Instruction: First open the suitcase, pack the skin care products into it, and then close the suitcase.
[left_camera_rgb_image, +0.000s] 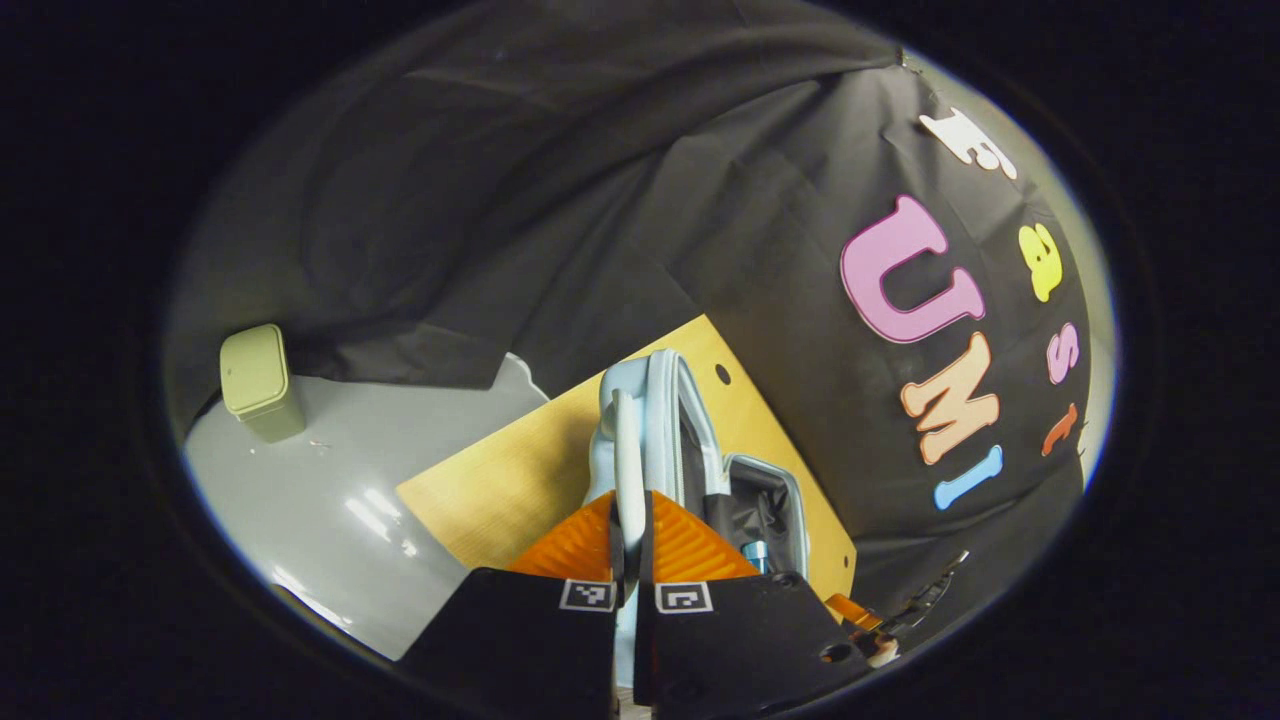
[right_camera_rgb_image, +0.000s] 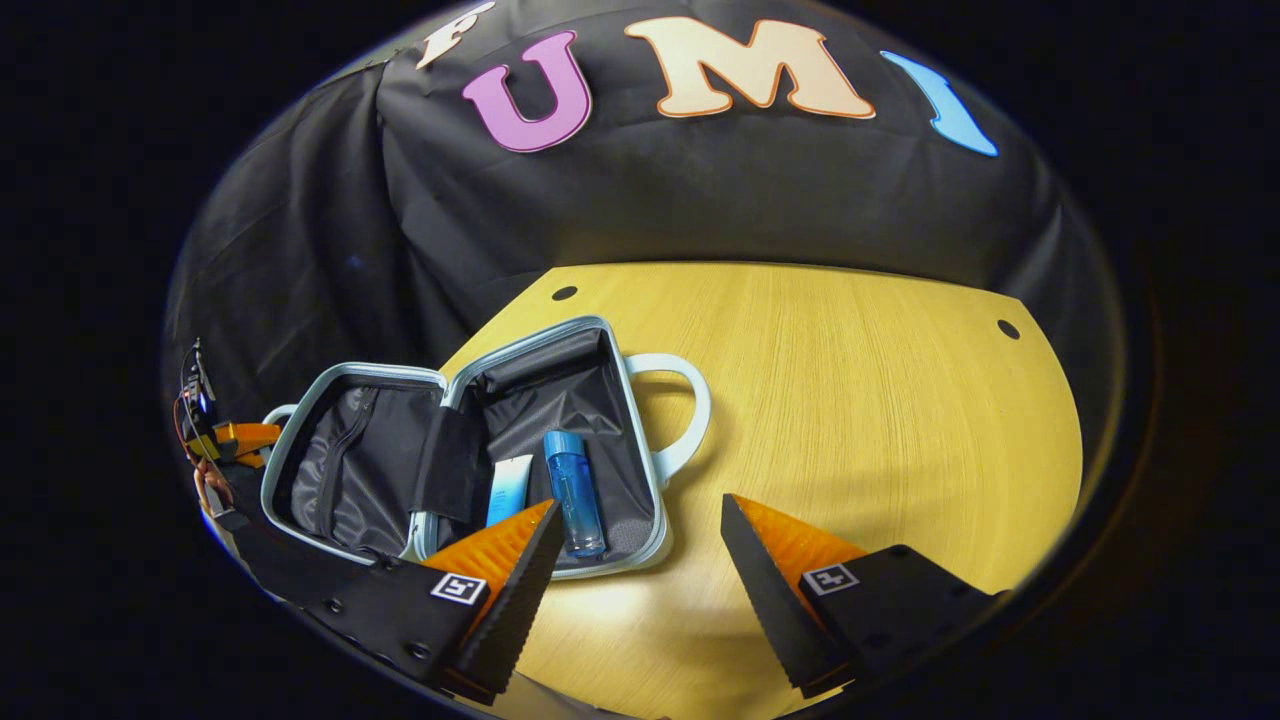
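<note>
Two skincare items, blue bottle and white tube, laid in open suitcase (lined dark), handle pinched by left gripper, right gripper held wide open, empty.

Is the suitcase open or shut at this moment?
Open: the suitcase lies spread in two halves, its dark lining and a blue bottle showing inside.

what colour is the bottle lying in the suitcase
Blue bottle, with a lighter blue cap; clearest in the right gripper view.
</note>
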